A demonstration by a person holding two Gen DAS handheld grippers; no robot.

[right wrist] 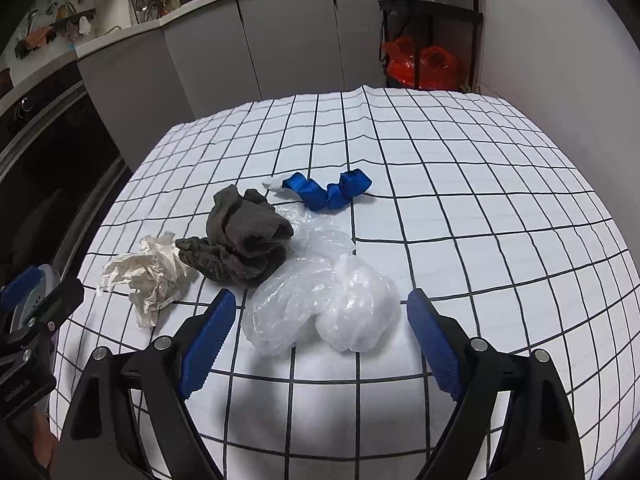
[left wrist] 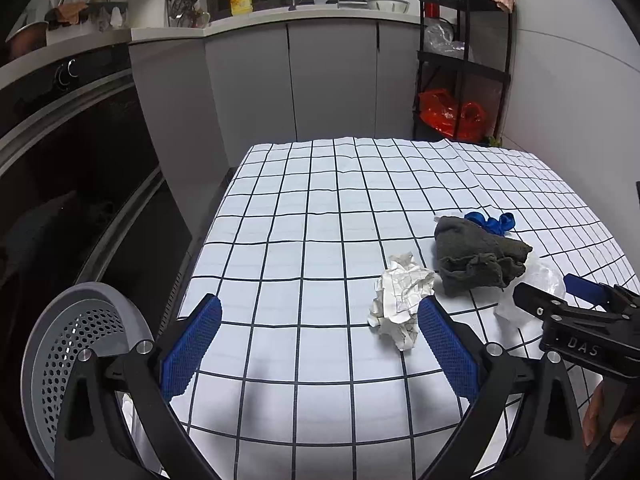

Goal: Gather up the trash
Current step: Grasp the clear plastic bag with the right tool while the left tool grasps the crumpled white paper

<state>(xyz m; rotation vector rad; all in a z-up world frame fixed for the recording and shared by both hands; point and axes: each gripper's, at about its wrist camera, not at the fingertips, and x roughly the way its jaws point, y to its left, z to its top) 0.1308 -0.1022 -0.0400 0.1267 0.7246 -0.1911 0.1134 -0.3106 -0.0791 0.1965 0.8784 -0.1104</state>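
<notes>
On the checked tablecloth lie a crumpled white paper (left wrist: 401, 300) (right wrist: 146, 276), a dark grey cloth (left wrist: 478, 256) (right wrist: 240, 240), a blue strap (left wrist: 491, 221) (right wrist: 328, 191) and a clear plastic bag (right wrist: 326, 304) (left wrist: 532, 292). My left gripper (left wrist: 318, 322) is open and empty, its right finger just in front of the paper. My right gripper (right wrist: 318, 318) is open, its fingers on either side of the near end of the plastic bag, a little above the table. The right gripper also shows in the left wrist view (left wrist: 560, 300).
A grey perforated bin (left wrist: 76, 344) stands off the table's left edge, below my left gripper. A dark oven (left wrist: 60, 200) is at the left, grey cabinets (left wrist: 320, 80) behind, and a black shelf rack (left wrist: 464, 60) with orange bags at the back right.
</notes>
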